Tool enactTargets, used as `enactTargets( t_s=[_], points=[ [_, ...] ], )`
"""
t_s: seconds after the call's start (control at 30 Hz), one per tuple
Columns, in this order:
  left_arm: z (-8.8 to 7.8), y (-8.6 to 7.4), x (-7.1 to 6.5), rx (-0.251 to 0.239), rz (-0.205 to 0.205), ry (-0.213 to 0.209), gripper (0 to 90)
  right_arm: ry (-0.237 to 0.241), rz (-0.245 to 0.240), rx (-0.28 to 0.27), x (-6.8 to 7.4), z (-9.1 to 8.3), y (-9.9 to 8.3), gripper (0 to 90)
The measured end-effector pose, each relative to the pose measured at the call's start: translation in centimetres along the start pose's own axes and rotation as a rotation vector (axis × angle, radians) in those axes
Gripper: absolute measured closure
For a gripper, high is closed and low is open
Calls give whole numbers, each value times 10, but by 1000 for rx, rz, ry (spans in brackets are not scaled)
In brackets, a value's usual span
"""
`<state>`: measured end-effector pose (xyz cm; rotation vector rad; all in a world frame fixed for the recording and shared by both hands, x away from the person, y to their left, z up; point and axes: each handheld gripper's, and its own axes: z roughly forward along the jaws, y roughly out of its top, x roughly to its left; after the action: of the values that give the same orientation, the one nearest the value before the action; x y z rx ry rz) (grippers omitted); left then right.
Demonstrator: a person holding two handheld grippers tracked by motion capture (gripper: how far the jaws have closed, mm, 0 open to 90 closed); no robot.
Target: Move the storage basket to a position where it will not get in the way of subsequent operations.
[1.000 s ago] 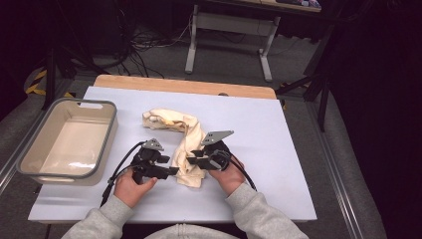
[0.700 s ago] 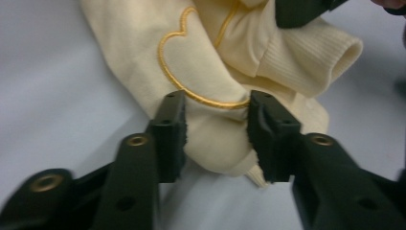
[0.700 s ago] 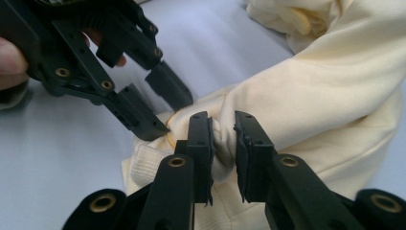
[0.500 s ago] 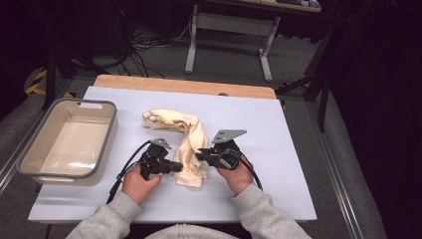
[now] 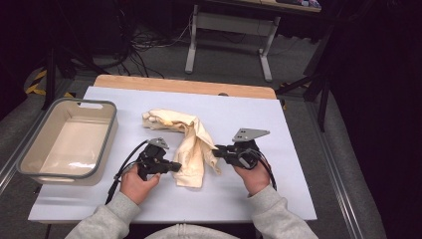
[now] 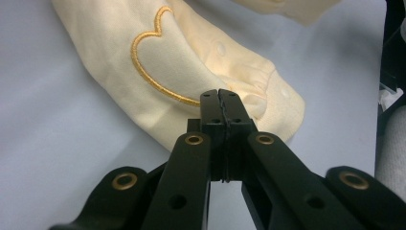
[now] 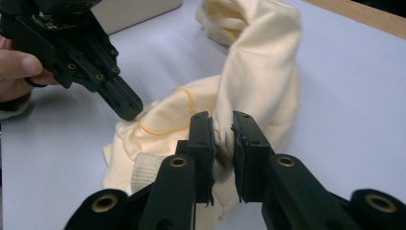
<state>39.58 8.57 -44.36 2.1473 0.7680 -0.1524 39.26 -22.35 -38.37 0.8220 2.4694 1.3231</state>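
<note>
Both tongs are pinching the cream garment [image 5: 191, 149] lying mid-counter [image 5: 298, 149]: left tongs [image 6: 219, 98] clamped tight on its edge, right tongs [image 7: 222, 139] gripping a bunched fold. It's lying crumpled, so spreading or folding is barely starting; bin [image 5: 30, 164] is sitting unused.

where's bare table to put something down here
Free patches: the far right of the white table, beyond the cream garment, and the front strip between the forearms. The grey bin takes the left edge. The middle is crowded: left gripper and right gripper both at the garment.
</note>
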Motion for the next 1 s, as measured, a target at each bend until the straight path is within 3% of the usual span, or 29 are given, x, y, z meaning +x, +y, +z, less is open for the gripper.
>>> enactTargets(
  t_s=[0.23,0.37,0.8,1.0],
  points=[
    [-4,-2,-3,11,12,8,900,-27,88,-18,-21,-27,-20,798],
    [-8,-3,-6,-12,20,4,900,-38,128,-11,-28,-42,-36,798],
    [-19,-9,-8,-52,15,9,898,-85,244,28,-36,-89,-85,798],
    [-17,-6,-8,-64,8,15,787,-87,270,48,-38,-93,-95,785]
  ],
)
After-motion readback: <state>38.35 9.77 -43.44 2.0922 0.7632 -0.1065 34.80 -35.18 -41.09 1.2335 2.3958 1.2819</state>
